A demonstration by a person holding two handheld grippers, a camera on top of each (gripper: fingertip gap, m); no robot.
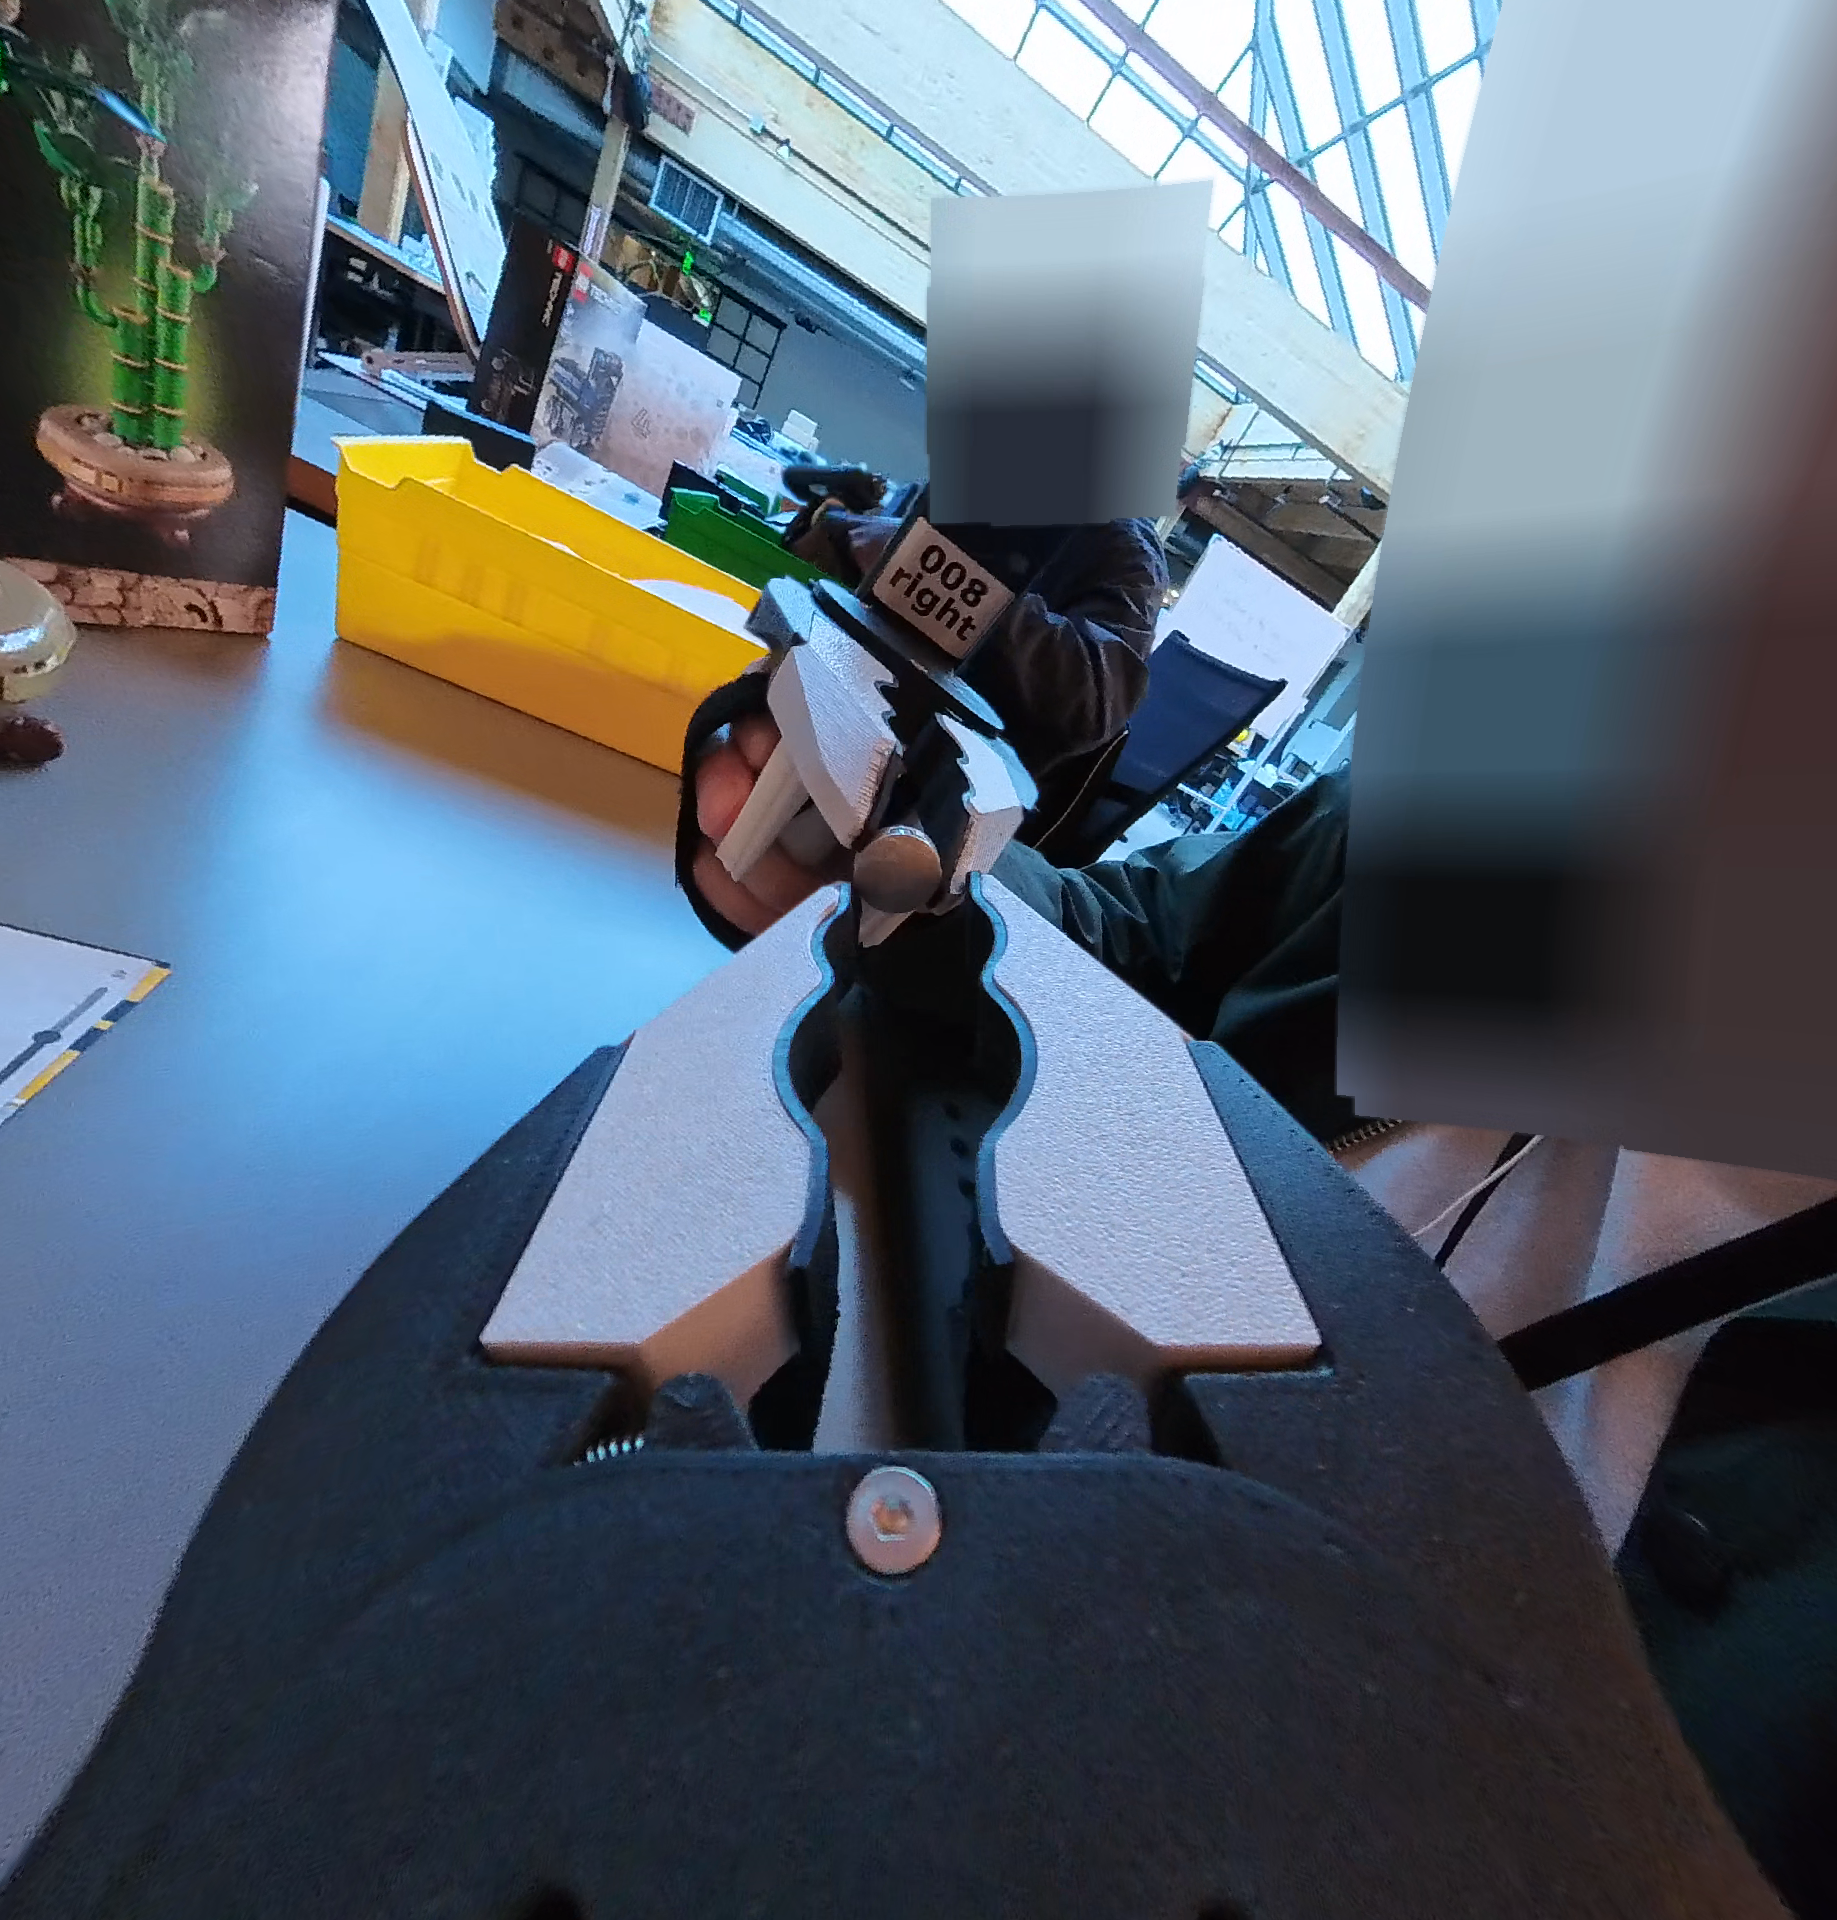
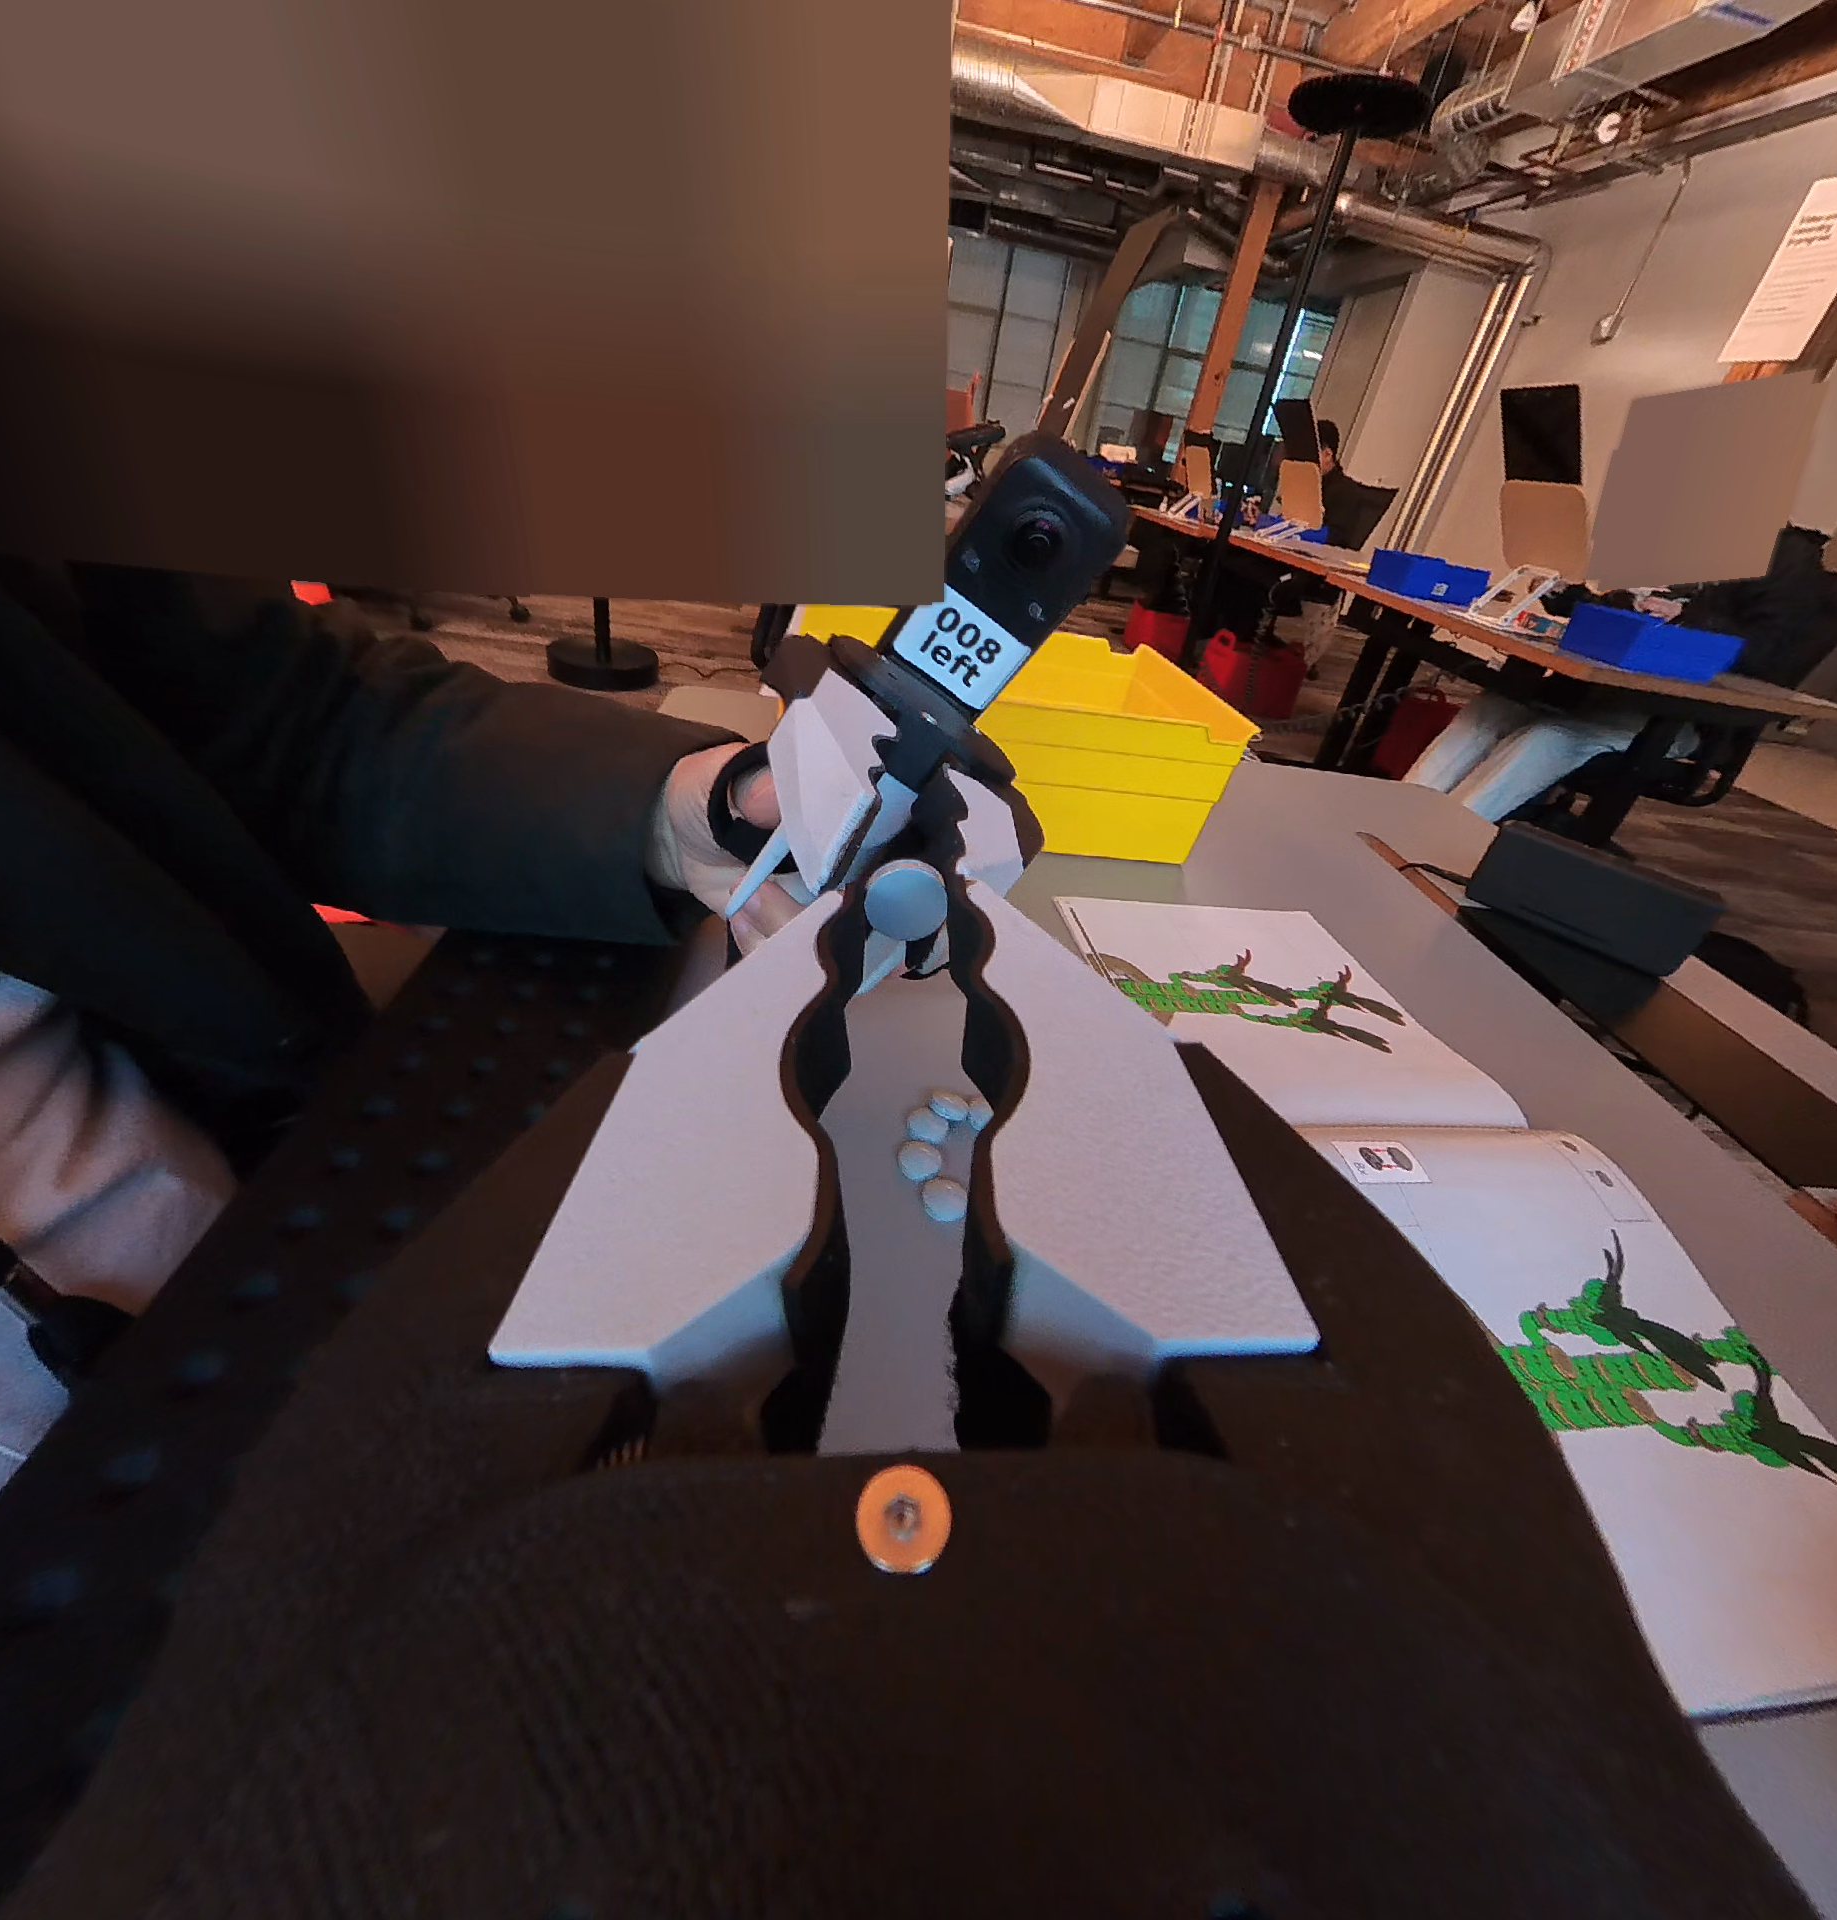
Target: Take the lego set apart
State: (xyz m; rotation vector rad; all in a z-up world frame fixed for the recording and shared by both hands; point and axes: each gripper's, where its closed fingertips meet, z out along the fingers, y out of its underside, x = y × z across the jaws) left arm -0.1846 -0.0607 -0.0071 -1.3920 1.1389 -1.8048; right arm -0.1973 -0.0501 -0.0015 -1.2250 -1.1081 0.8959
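Observation:
A small round grey lego piece (image 1: 896, 871) hangs in the air between my two grippers, which meet tip to tip above the grey table (image 1: 270, 935). My left gripper (image 1: 909, 896) is nearly shut with its tips around the piece. In the right wrist view, my right gripper (image 2: 901, 912) is nearly shut around the same piece (image 2: 903, 902) from the opposite side. Each view shows the other gripper facing it, held in a hand. Several loose round grey tiles (image 2: 935, 1153) lie on the table below the right gripper. How the piece sits in the tips is partly hidden.
A yellow bin (image 1: 540, 603) stands behind, also in the right wrist view (image 2: 1111, 748). The lego box (image 1: 145, 312) and a beige built part (image 1: 10, 644) are at the left. An open instruction booklet (image 2: 1516, 1351) lies at the right. A dark studded surface (image 2: 374, 1143) is at the left. Left and right tips are no more than a few centimetres apart.

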